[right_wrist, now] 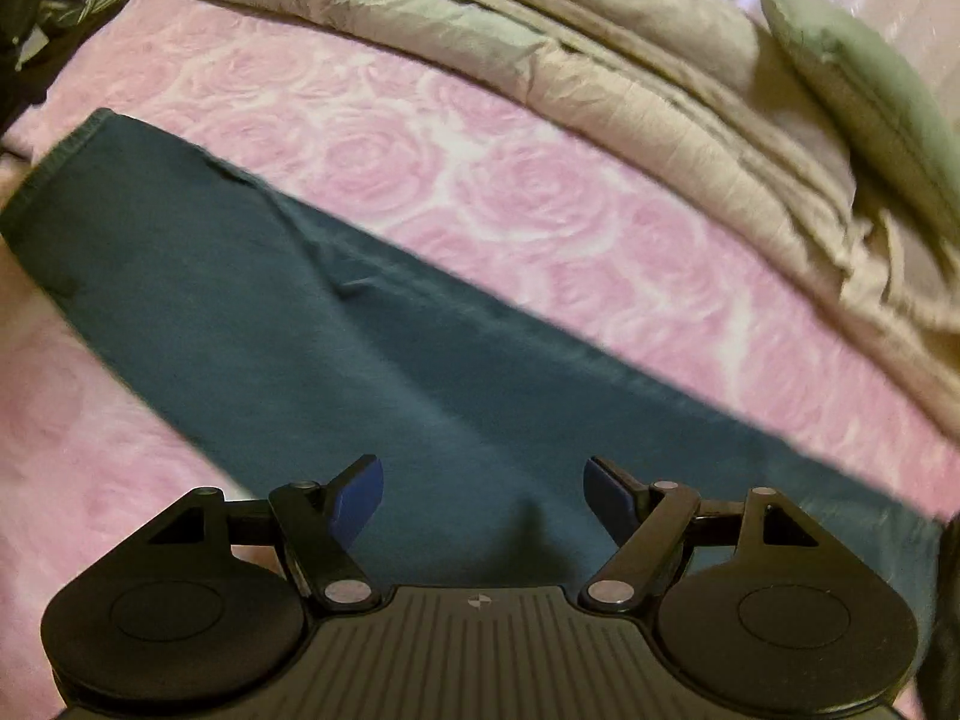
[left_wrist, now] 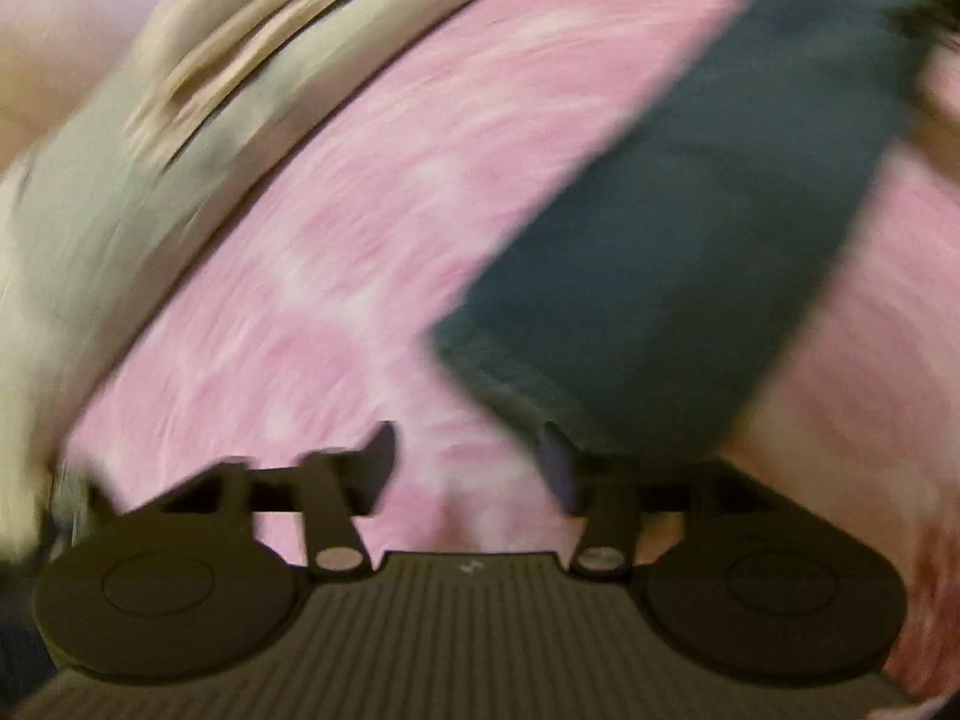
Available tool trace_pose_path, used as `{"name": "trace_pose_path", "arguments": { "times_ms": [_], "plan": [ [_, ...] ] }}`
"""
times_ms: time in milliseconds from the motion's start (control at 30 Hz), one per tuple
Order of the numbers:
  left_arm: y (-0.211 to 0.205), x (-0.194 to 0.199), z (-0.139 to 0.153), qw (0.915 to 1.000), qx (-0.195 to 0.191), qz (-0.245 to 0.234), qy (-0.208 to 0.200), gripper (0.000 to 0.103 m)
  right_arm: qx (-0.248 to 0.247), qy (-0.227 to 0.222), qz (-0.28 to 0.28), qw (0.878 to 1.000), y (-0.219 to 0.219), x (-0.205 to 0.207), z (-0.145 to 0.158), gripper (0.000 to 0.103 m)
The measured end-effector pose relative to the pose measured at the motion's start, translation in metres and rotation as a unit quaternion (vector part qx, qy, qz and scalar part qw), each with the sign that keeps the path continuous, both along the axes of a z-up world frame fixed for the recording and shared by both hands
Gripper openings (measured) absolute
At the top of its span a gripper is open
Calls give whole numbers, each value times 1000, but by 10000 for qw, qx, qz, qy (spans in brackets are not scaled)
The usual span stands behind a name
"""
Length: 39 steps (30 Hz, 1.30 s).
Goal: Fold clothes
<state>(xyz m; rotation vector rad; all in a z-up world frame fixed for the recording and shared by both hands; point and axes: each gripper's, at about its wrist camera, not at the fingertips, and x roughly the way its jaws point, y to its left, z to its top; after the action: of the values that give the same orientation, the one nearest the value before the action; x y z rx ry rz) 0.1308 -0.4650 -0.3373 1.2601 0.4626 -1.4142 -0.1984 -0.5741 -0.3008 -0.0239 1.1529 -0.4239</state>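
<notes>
Both grippers, left and right, gape wide and empty over a teal cloth running diagonally across the pink bedspread.

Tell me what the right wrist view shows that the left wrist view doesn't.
Only the right wrist view shows the grey-green pillow, dark items at the far corner, and the right tool, open above the teal garment. Only the left view shows the left tool, open, blurred, at the garment's corner. Both show the garment, the pink rose-patterned bedspread and the beige folded bedding.
</notes>
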Motion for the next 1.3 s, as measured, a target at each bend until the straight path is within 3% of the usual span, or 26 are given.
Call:
{"name": "trace_pose_path", "arguments": {
  "times_ms": [33, 67, 133, 167, 233, 300, 433, 500, 600, 733, 800, 900, 933, 967, 1033, 1067, 1133, 1300],
  "plan": [
    [8, -15, -2, 9986, -91, -509, -102, 60, 12, -6, -58, 10000, 10, 0, -1, 98],
    [14, -27, -7, 9951, -125, -948, -235, 62, 7, -34, -110, 9999, 15, -1, -3, 103],
    [18, -43, -22, 9878, 64, -1489, -444, 62, 159, -36, -231, 9996, 18, -2, -7, 103],
    [16, -46, -31, 9857, 219, -1602, -482, 57, 235, -37, -291, 9993, 19, -3, -10, 103],
    [4, -34, -52, 9898, 909, -1072, -227, 45, 375, -52, -457, 9982, 15, -6, -13, 103],
    [-2, -15, -56, 9915, 1183, -516, 181, 45, 448, -113, -669, 9967, 4, -12, -10, 103],
    [-4, -3, -25, 9944, 979, -148, 372, 41, 319, -650, -739, 9946, -34, -31, 11, 103],
    [-12, -5, -6, 9966, 745, -32, 360, 44, 228, -565, -527, 9967, -64, -32, 8, 102],
    [-40, -10, 11, 9975, 440, 245, 486, 51, 132, -326, -70, 9994, -109, -29, -3, 81],
    [-96, -19, 3, 9965, 266, 281, 738, 51, 157, 244, 1026, 9943, -139, -14, -32, 78],
    [-126, -25, -10, 9966, 283, 170, 761, 51, 177, 532, 1596, 9856, -152, -6, -46, 73],
    [-154, -25, -40, 9960, 686, -10, 573, 50, 206, 960, 2437, 9649, -170, 5, -68, 67],
    [-160, -25, -50, 9947, 881, -65, 521, 49, 252, 1074, 2662, 9576, -176, 8, -74, 55],
    [-162, -24, -55, 9934, 1002, -90, 547, 45, 410, 1088, 2676, 9565, -180, 8, -76, 47],
    [-161, -22, -54, 9916, 1101, -50, 683, 25, 476, 1113, 2594, 9582, -181, 4, -72, 18],
    [-158, -22, -50, 9920, 1091, -63, 629, 1, 509, 1125, 2552, 9590, -182, 2, -70, 7],
    [-151, -20, -41, 9928, 1031, -32, 606, 2, 489, 1057, 2373, 9644, -184, 0, -67, 2],
    [-150, -3, -38, 9906, 902, 439, 935, 3, 296, 734, 1759, 9812, -189, -2, -62, 2]
  ]
}}
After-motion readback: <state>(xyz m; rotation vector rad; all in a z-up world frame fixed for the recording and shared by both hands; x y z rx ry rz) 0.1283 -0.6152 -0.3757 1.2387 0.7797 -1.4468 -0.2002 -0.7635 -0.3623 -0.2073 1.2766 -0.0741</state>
